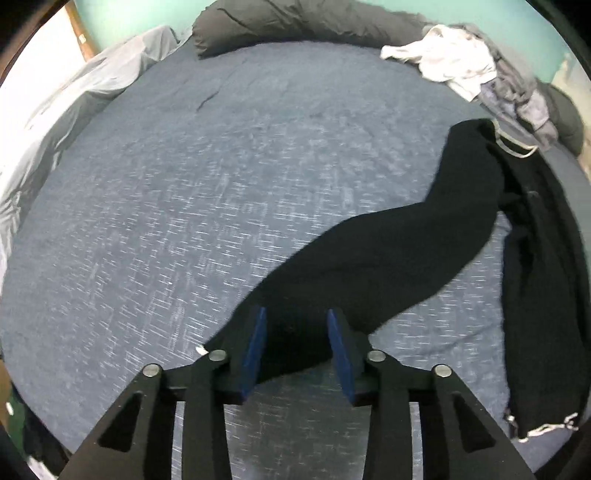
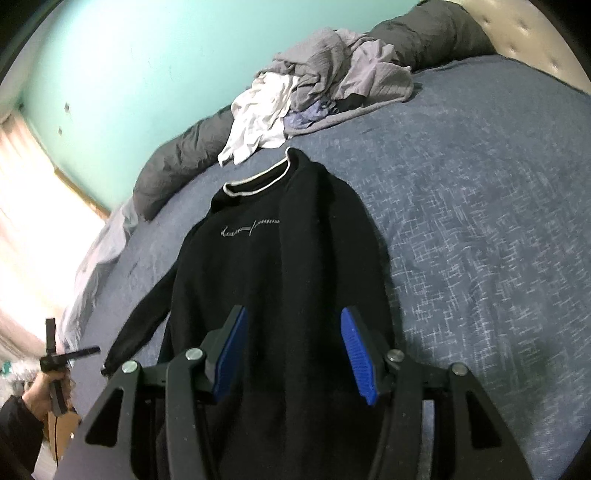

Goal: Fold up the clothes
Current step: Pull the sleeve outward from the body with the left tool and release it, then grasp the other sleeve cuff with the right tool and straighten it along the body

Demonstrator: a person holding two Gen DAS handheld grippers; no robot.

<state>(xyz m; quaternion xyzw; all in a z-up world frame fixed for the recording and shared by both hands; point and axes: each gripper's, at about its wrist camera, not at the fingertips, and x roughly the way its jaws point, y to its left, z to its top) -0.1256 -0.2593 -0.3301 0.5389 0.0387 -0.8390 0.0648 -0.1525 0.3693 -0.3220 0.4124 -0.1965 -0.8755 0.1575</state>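
Garment: a black sweater (image 2: 273,266) with a white-trimmed collar is laid face up on the blue bedspread (image 2: 480,229), collar toward the upper centre of the right wrist view, hem at the bottom of the frame.
Right-hand side of garment: a lengthwise fold appears to have been made already, since a doubled edge is seen running down the right of the chest; this is judged, not certain.
Loose sleeve: the other sleeve (image 1: 388,258) is stretched out diagonally from the lower centre to the upper right of the left wrist view, not yet folded in.
Left gripper (image 1: 297,350): the fingers are held partly apart, with the sleeve cuff lying between and below them; the pads are not seen pressing on the cloth.
Right gripper (image 2: 295,354): the fingers are held moderately wide over the lower body of the sweater; nothing is clamped.
Progress: judged early; the sleeve, the second side and the crosswise fold are left.
Waiting pile: more unfolded clothes (image 2: 325,85) are heaped in the upper centre of the right wrist view, just beyond the collar.
Open room: a broad bare stretch of bedspread is offered at the left and centre of the left wrist view.
Edges: dark pillows (image 1: 295,22) line the top of the frame, and a crumpled grey sheet (image 1: 74,96) marks the upper left edge.
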